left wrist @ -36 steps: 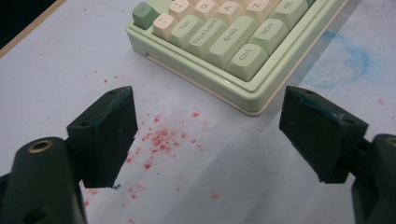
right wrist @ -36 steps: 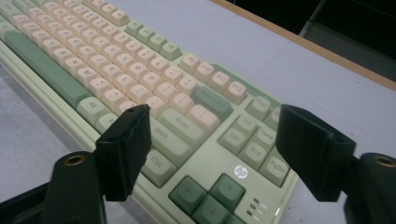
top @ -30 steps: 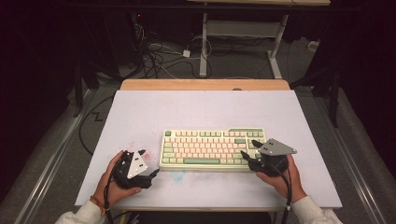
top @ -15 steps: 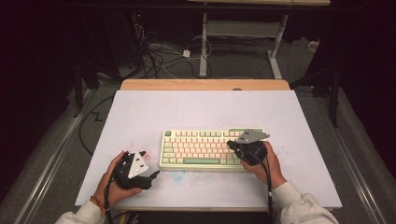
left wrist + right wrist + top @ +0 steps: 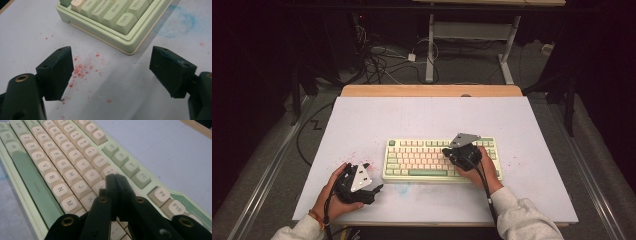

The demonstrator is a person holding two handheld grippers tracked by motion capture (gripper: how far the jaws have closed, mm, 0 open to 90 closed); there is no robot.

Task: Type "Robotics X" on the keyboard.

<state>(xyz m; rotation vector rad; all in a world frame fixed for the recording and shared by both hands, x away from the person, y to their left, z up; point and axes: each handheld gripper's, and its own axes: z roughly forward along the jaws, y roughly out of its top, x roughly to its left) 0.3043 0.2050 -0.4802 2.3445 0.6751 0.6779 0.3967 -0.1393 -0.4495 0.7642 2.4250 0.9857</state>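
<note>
Tabletop keyboard (image 5: 422,160) under closed right tool (image 5: 115,178)

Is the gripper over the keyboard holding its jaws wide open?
No, in the right gripper view the right gripper has its two black jaws pressed together, poised above the keyboard.

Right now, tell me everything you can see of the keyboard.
The keyboard is a compact pale green plastic case with cream letter keys and green modifier keys, function keys and space bar. It lies flat near the table's front edge. The shut right claw rests over its keys; the open left claw sits off its Ctrl corner.
</note>
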